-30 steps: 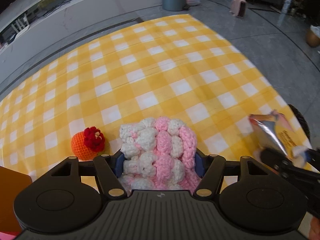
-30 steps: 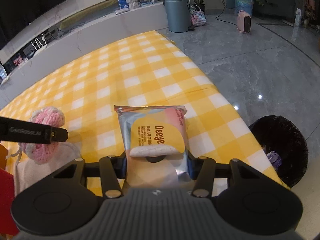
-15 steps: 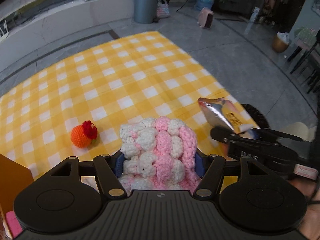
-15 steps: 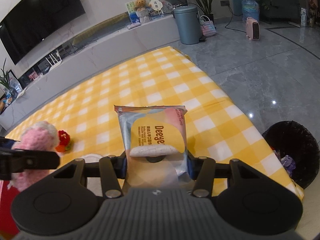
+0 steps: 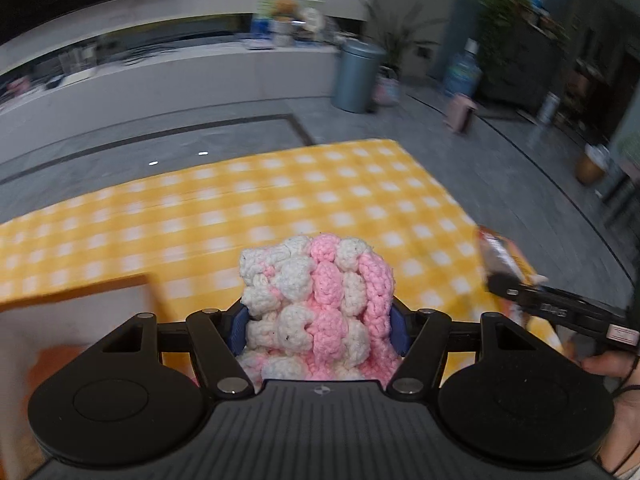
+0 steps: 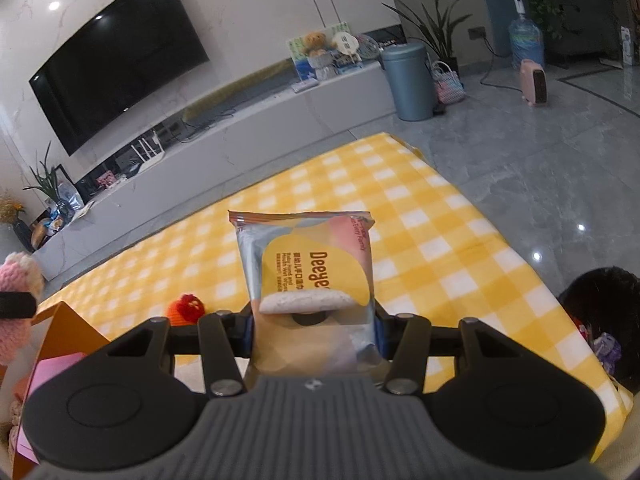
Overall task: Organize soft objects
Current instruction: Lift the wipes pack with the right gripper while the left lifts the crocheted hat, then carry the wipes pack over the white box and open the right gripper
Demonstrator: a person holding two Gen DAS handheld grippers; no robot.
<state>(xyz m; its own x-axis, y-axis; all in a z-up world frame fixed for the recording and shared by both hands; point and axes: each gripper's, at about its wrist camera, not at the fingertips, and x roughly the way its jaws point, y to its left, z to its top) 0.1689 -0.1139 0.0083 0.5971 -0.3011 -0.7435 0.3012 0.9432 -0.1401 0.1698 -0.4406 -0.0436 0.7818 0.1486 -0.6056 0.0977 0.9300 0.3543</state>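
Crocheted pink-and-white soft toy (image 5: 320, 300) sits clamped between the blue-padded fingers (image 5: 239, 322) of the left gripper (image 5: 320, 320), lifted clear above the yellow-and-white checked cloth (image 5: 280, 200); the left wrist view is smeared by motion blur. A pack of wet wipes (image 6: 308, 276), printed with orange lettering and a white flip lid, is pinched between the fingers of the right gripper (image 6: 314, 336), standing upright and likewise held off the cloth. In the left wrist view the right gripper appears at the right edge, with part of the person's hand (image 5: 612, 364) beneath it and the top of the wipes pack poking up past its arm. In the right wrist view the left gripper's black finger crosses the left edge with the pink toy bulging above and below it. Just below and to the left stands an orange box (image 6: 64, 336) with a pink item inside; what else it holds cannot be made out. A small orange crocheted ball with a red top (image 6: 186, 309) rests on the cloth near the box's far side. A black waste bin (image 6: 600, 316) stands off the cloth's right edge on the grey floor. Farther back stand a grey-blue lidded bin (image 6: 408, 80) and a low white console, with a wall television (image 6: 116, 56) above it.
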